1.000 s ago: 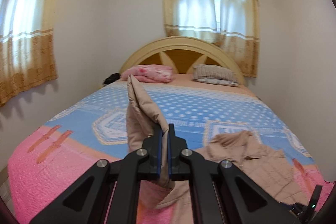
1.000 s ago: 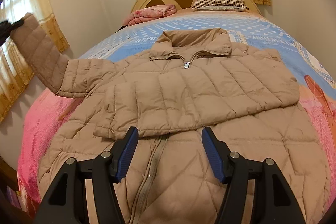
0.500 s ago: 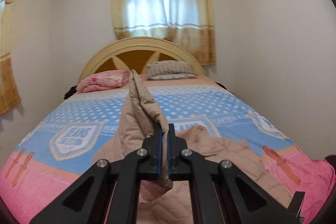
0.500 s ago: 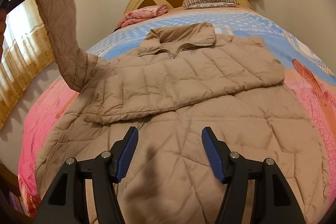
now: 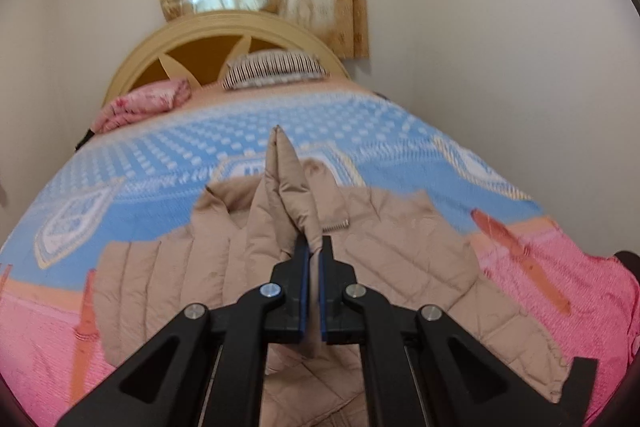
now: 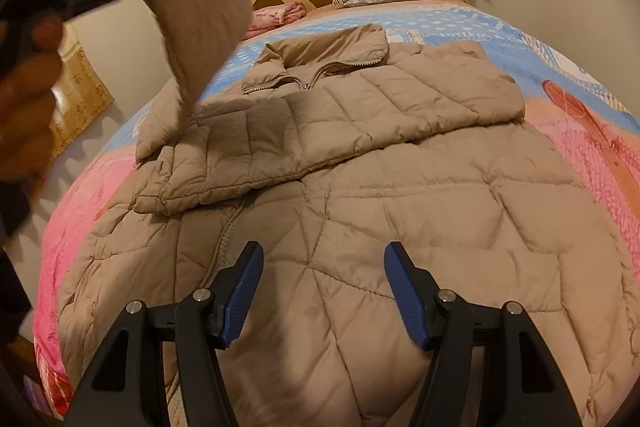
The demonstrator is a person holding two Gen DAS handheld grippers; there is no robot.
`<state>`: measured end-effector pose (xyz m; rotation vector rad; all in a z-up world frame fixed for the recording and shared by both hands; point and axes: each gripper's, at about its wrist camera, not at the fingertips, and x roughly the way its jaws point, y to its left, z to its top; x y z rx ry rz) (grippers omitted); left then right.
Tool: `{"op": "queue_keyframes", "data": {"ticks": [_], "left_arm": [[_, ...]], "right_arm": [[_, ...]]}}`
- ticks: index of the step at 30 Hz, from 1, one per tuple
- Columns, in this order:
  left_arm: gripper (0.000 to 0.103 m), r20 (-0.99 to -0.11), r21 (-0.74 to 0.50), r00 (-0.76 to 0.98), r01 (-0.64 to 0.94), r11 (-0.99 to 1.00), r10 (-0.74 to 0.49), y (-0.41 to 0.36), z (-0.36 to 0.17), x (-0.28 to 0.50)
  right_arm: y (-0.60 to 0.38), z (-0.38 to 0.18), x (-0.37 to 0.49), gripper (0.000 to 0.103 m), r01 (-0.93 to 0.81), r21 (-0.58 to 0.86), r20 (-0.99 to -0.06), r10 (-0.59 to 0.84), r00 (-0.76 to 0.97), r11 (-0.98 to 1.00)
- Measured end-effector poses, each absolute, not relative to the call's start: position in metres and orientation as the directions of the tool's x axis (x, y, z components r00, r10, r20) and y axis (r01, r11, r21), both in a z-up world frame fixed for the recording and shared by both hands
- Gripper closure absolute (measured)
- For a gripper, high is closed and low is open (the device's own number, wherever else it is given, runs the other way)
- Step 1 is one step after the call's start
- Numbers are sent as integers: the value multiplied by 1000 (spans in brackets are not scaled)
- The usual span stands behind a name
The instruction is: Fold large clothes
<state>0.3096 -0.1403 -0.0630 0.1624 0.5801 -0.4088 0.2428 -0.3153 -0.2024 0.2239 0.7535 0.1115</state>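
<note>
Left gripper (image 5: pixel 315 259): your jaws clamp the puffer jacket's (image 6: pixel 360 187) beige sleeve (image 6: pixel 200 19), raised at ten o'clock over the bed (image 6: pixel 580 131), right gripper (image 6: pixel 323 291) wide and empty above the hem; soft, light, slippery-looking quilting, best pinched at cuffs or seams.
</note>
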Motion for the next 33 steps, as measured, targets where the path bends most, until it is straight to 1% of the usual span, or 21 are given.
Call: {"op": "queue_keyframes", "data": {"ticks": [7,11,12,13,15,17,18,19,21,22,24,25,27,29,31,33], "left_arm": [[99,-617,18,700,469,883,-360,-163,-93,316],[92,-648,7,662,499,867,-376,-170,-99,314],[81,-656,1,651,507,862,-383,-171,-100,312],[58,-664,3,643,512,859,-381,-171,-99,311],[34,-639,17,669,506,862,-380,-165,-95,305],[32,-590,36,707,505,862,-390,-149,-85,297],[28,-587,37,710,503,863,-389,-144,-84,298],[21,-580,54,730,477,877,-361,-132,-83,299],[18,-568,112,772,414,903,-284,-116,-90,305],[17,-571,148,787,380,913,-235,-106,-97,310],[17,-596,191,790,315,930,-146,-85,-116,325],[17,-618,196,780,279,940,-102,-71,-130,336],[17,-663,164,745,239,957,-73,-54,-149,351],[17,-693,110,715,227,968,-88,-45,-160,360],[17,-694,85,713,218,972,-99,-46,-162,360],[17,-684,104,723,229,968,-98,-51,-161,357]], "right_arm": [[-313,-210,243,39,-20,231,-668,173,724,973],[-314,-212,243,38,-22,243,-664,183,725,970],[-314,-212,243,38,-23,246,-662,185,726,969],[-315,-212,242,38,-24,249,-659,188,728,968],[-315,-213,240,38,-25,253,-654,190,732,967],[-315,-213,240,38,-25,254,-652,190,734,967],[-314,-213,240,38,-25,252,-652,189,734,967],[-314,-214,240,38,-25,251,-652,188,734,968],[-315,-213,239,38,-25,253,-651,189,735,967],[-316,-210,238,38,-21,261,-650,192,735,965],[-324,-199,240,38,16,290,-663,189,725,957],[-328,-188,241,38,24,307,-652,192,734,951],[-331,-162,251,38,18,307,-619,186,763,952],[-328,-147,271,38,25,266,-630,154,761,964],[-331,-145,303,38,40,274,-652,155,742,961],[-337,-158,338,38,86,268,-713,138,687,959]]}}
